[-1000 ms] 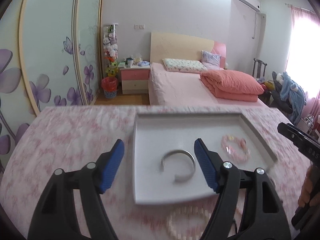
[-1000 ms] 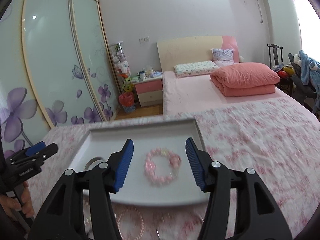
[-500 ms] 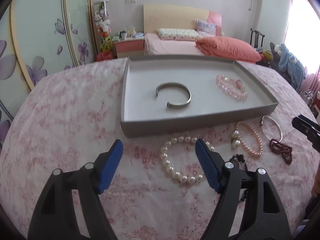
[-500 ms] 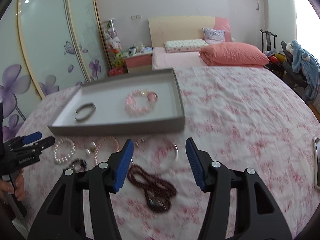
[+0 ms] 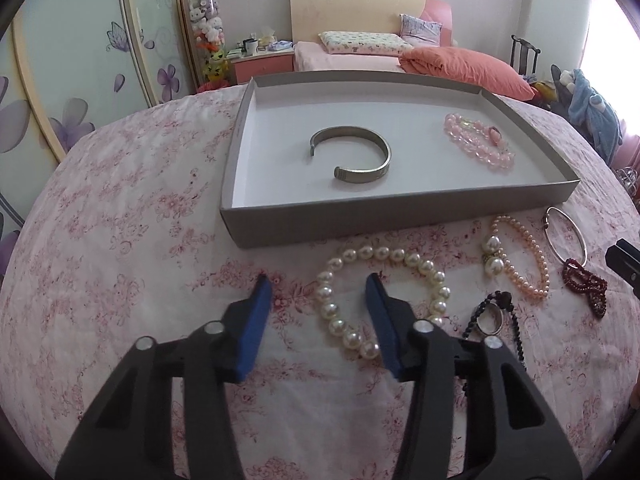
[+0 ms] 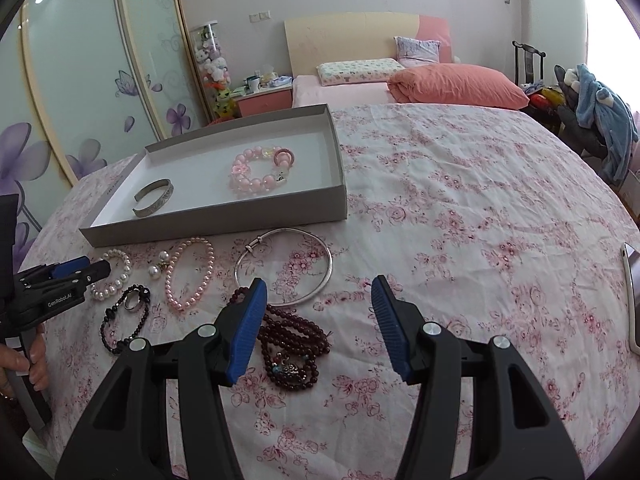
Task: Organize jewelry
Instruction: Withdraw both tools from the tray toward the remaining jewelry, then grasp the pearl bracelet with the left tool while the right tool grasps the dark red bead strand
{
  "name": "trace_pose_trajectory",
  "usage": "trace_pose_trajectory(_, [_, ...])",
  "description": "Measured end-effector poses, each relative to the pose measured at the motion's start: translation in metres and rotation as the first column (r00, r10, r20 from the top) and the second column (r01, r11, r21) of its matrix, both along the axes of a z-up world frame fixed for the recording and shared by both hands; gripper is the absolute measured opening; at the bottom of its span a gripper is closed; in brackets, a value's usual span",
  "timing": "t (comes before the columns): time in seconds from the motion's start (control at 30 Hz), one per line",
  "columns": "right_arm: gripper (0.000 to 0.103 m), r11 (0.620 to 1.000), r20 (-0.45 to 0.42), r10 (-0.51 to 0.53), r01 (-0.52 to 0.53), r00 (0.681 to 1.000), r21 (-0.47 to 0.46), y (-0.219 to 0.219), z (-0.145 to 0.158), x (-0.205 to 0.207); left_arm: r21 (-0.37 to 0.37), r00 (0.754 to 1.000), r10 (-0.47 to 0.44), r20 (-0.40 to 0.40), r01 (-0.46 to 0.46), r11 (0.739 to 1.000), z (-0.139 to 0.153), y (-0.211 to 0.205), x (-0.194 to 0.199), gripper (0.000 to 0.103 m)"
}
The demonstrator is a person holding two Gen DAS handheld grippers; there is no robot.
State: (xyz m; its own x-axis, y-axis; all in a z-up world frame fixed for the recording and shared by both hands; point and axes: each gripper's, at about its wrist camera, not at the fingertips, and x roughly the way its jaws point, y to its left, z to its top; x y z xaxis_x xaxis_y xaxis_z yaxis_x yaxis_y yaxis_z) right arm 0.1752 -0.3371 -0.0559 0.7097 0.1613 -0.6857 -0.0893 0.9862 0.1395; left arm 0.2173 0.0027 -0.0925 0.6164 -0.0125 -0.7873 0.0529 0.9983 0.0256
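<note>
A grey tray (image 5: 400,216) (image 6: 224,216) holds a metal cuff (image 5: 352,156) (image 6: 154,198) and a pink bead bracelet (image 5: 478,146) (image 6: 260,174). In front of it lie a white pearl bracelet (image 5: 340,320) (image 6: 114,276), a pink pearl bracelet (image 5: 524,256) (image 6: 192,272), a silver bangle (image 5: 566,236) (image 6: 284,268), dark red beads (image 5: 586,284) (image 6: 294,348) and a black bead string with a ring (image 5: 494,316) (image 6: 126,314). My left gripper (image 5: 318,312) is open, its jaws straddling the white pearl bracelet's left side. My right gripper (image 6: 318,312) is open above the dark red beads and bangle.
The table has a pink floral cloth (image 6: 460,208). A phone edge (image 6: 632,296) lies at the right. A bed (image 6: 400,84), nightstand and wardrobe doors stand behind. The left gripper (image 6: 60,280) shows at the right wrist view's left edge.
Both grippers pulled back from over the tray and dropped toward the loose jewelry in front of it. The left jaws narrowed around the white pearl bracelet.
</note>
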Motion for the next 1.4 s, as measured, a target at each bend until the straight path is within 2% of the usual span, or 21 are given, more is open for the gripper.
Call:
trace_pose_trajectory(0.13, [0.055,1.0,-0.002,0.003,-0.003,1.0,-0.016,-0.001,-0.002,-0.003,0.002,1.0,-0.017,0.006,0.017,1.0,0.001,-0.004,-0.001,0.026])
trace_pose_trajectory(0.2, [0.055,1.0,-0.008,0.008,-0.008,1.0,-0.016,-0.001,-0.003,-0.003,0.001,1.0,-0.018,0.007,0.018,1.0,0.002,-0.003,0.0,0.013])
trace_pose_trajectory(0.47, [0.055,0.995,-0.045,0.102,-0.102,0.994,-0.017,0.01,-0.009,-0.009,-0.016,1.0,-0.003,-0.001,0.003,1.0,0.003,0.008,-0.001,0.01])
trace_pose_trajectory(0.67, [0.056,0.986,-0.083,0.152,-0.157,0.985,-0.052,0.024,-0.015,-0.007,-0.024,0.999,0.034,-0.001,-0.034,0.999,0.007,0.021,-0.006,0.01])
trace_pose_trajectory(0.8, [0.065,0.984,-0.091,0.149,-0.157,0.985,-0.088,0.027,-0.016,-0.005,-0.027,0.999,0.055,0.004,-0.054,0.998,0.01,0.029,-0.01,0.01])
trace_pose_trajectory(0.97, [0.065,0.977,-0.121,0.163,-0.177,0.979,-0.12,0.032,-0.021,0.001,-0.03,0.998,0.062,0.004,-0.062,0.998,0.011,0.034,-0.013,0.01])
trace_pose_trajectory(1.0, [0.063,0.976,-0.124,0.168,-0.183,0.978,-0.122,0.033,-0.021,0.001,-0.03,0.998,0.062,0.003,-0.062,0.998,0.011,0.034,-0.014,0.01])
trace_pose_trajectory(1.1, [0.039,0.974,-0.121,0.177,-0.192,0.977,-0.118,0.035,-0.02,0.001,-0.03,0.998,0.059,0.001,-0.059,0.998,0.01,0.034,-0.016,0.01])
trace_pose_trajectory(1.13, [0.027,0.974,-0.121,0.181,-0.195,0.976,-0.115,0.035,-0.019,0.001,-0.031,0.998,0.057,0.001,-0.057,0.998,0.011,0.034,-0.016,0.01])
trace_pose_trajectory(1.17, [0.021,0.974,-0.122,0.181,-0.195,0.976,-0.112,0.035,-0.019,0.0,-0.032,0.998,0.057,0.001,-0.056,0.998,0.011,0.034,-0.017,0.01])
trace_pose_trajectory(1.23, [0.013,0.975,-0.125,0.182,-0.195,0.975,-0.102,0.034,-0.018,-0.001,-0.036,0.998,0.055,0.003,-0.055,0.998,0.012,0.034,-0.018,0.01])
trace_pose_trajectory(1.4, [0.011,0.977,-0.119,0.188,-0.198,0.975,-0.079,0.032,-0.017,-0.007,-0.057,0.999,0.046,0.019,-0.045,0.997,0.019,0.034,-0.025,0.01])
